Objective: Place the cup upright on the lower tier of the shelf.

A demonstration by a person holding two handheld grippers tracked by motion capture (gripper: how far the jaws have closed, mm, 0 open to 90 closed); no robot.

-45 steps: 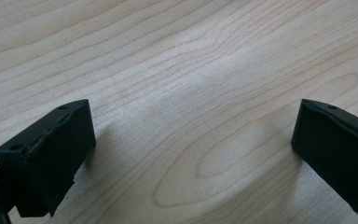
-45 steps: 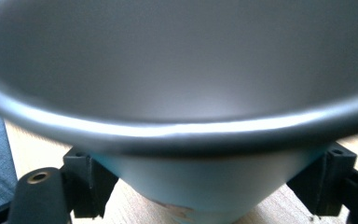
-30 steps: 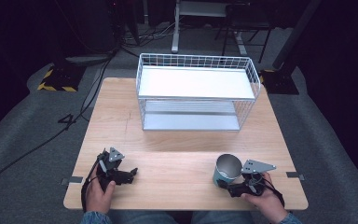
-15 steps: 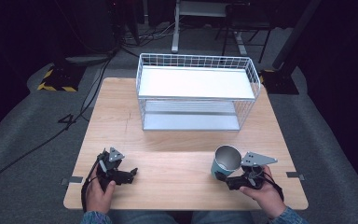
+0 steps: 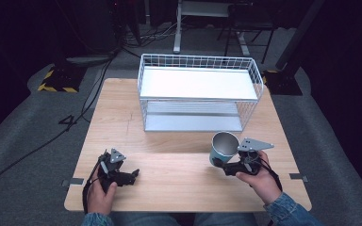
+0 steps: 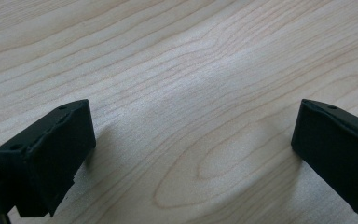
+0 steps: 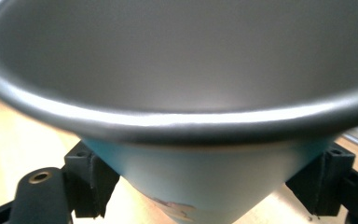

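Overhead, a wooden table (image 5: 179, 136) stood on grey floor, with a white wire rack (image 5: 199, 92) at its far middle. The rack had two levels, a bright white upper shelf and a lower shelf beneath it.

Left gripper (image 5: 133, 177) lay low at the near left of the table, held in the left hand (image 5: 100, 192). It was well apart from the rack and the cup. In the left gripper view its two black jaws stood wide apart, bare wood grain between them, nothing held.

Right gripper (image 5: 218, 165) was at the near right, held in the right hand (image 5: 259, 176), a denim cuff showing at the wrist. A grey three-cornered plate sat on top of it. Its jaws were clamped on a cup (image 5: 223, 147).

The cup was teal outside, metal grey inside, and widened toward the rim. In the high view it sat just in front of the rack's right half, near but not touching, mouth tilted up toward the camera. Whether its base touched the table could not be told. In the right gripper view the cup (image 7: 200, 172) was seen close, its rounded metal rim across the upper half, and one jaw pressed each side of the narrow teal lower body. A small worn patch showed low on the teal wall.
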